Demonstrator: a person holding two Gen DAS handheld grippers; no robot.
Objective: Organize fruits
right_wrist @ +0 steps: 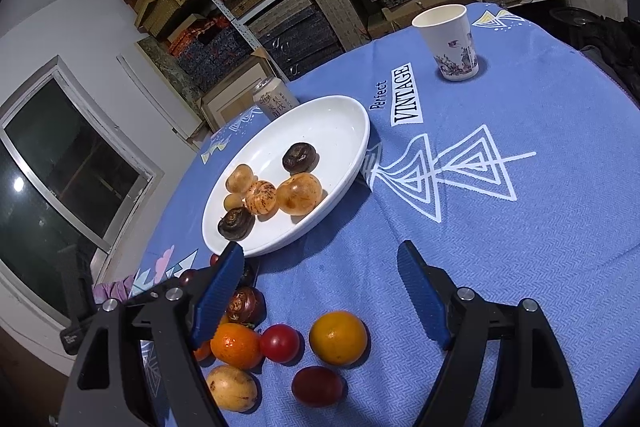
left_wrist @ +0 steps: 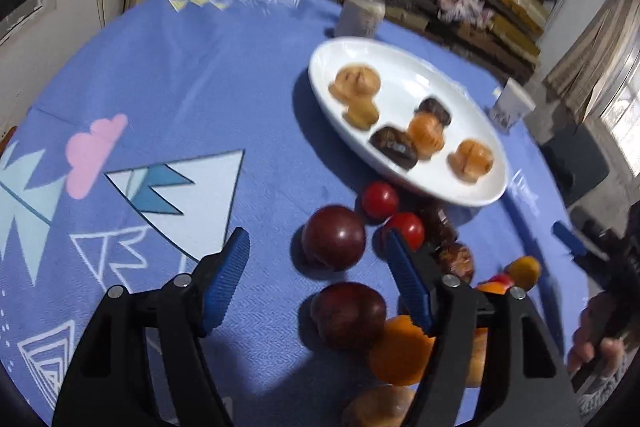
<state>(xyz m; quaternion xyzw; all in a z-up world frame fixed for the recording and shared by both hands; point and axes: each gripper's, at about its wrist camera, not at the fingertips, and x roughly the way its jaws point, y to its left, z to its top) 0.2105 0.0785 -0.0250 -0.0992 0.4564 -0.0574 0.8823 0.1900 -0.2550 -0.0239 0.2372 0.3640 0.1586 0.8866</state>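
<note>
Currently the left tool hangs over the blue tabletop with its jaws apart and nothing between the pads; a dark red plum lies just beyond them. Likewise the right tool stands spread and empty above loose fruit: an orange, a red tomato and a yellow fruit. Six fruits already sit in the white plate, near a can; a paper cup stands well apart.
</note>
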